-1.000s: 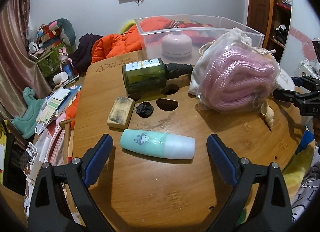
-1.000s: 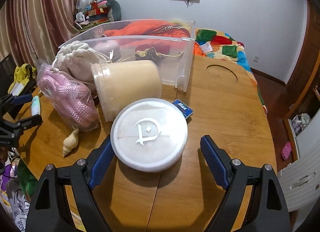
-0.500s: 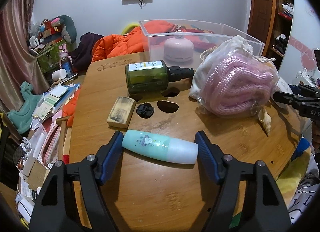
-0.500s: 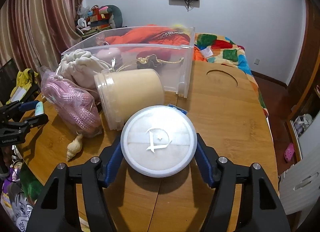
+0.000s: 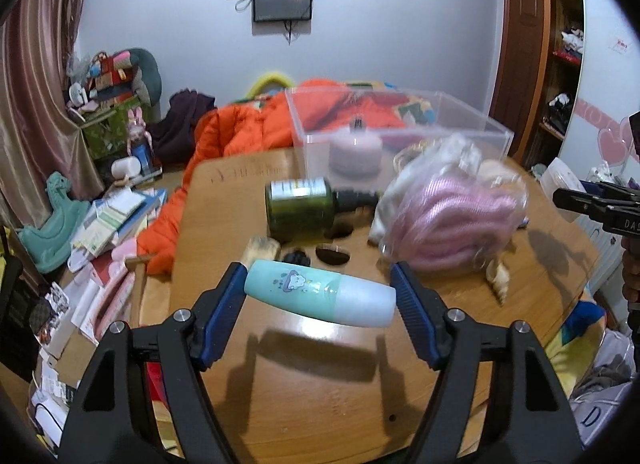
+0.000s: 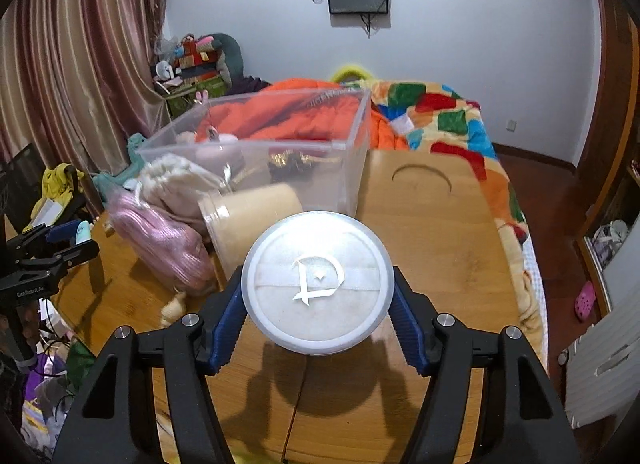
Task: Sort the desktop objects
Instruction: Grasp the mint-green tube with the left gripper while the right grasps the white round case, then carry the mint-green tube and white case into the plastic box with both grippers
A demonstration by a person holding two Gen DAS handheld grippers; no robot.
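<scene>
Wooden tabletop (image 5: 304, 392) w/ clear bin (image 5: 400, 124) at back. Left gripper (image 5: 320, 296) jaws clamped end-to-end on teal bottle (image 5: 320, 298), lifted in front of bin — smooth plastic, likely slippery, mid-body grip safer. Right gripper (image 6: 318, 304) jaws clamped on round white case (image 6: 318, 282) by its rim, near bin — light, rigid.

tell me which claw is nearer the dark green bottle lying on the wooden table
Left. The left claw, clamped on a mint tube, sits just in front of the dark green bottle. The right claw, gripping a round white case, is beyond the pink rope bag.
</scene>
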